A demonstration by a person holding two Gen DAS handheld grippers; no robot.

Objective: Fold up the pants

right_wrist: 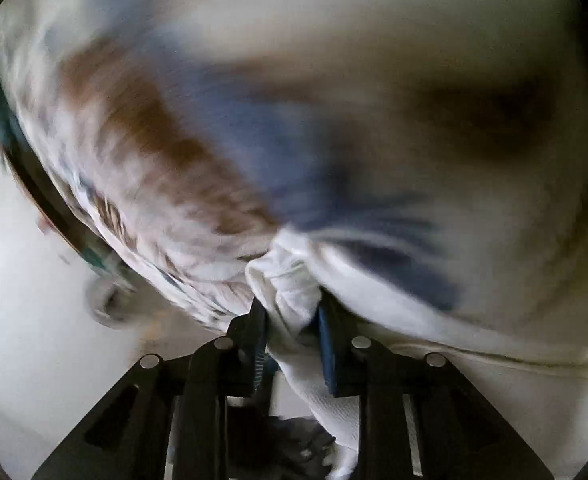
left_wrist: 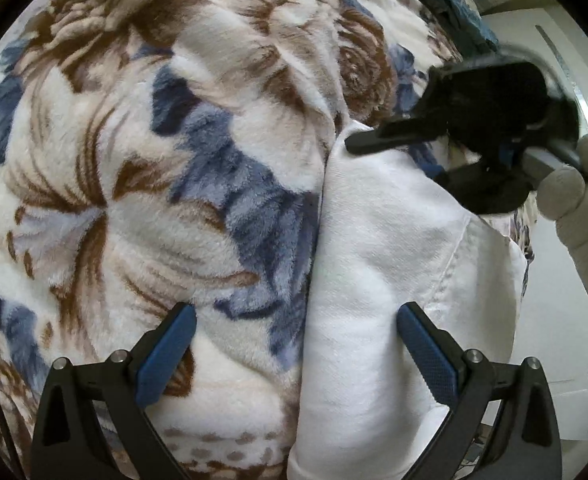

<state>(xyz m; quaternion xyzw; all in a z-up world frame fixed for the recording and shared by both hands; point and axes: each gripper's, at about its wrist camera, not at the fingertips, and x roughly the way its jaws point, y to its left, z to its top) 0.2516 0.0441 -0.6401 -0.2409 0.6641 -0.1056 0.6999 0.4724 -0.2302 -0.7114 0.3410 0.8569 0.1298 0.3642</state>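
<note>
Floral blanket (left_wrist: pixel 141 168): fills left and centre of left wrist view | white pants (left_wrist: pixel 374 280): folded, lying right of centre on the blanket | left gripper (left_wrist: pixel 296 354): jaws open, straddling the pants' edge | right gripper (right_wrist: pixel 289 344): jaws gripping a bunch of the pants; gloved hand (left_wrist: pixel 582 208) far right.

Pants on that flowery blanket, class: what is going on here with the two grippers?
A person is folding white pants on a floral blanket, holding a gripper in each gloved hand. The right gripper is closed on a bunched edge of the pants; its view is blurred. The left gripper hangs open above the seam where the pants meet the blanket, holding nothing. The pants lie in a long strip, so the fold looks partly done.
</note>
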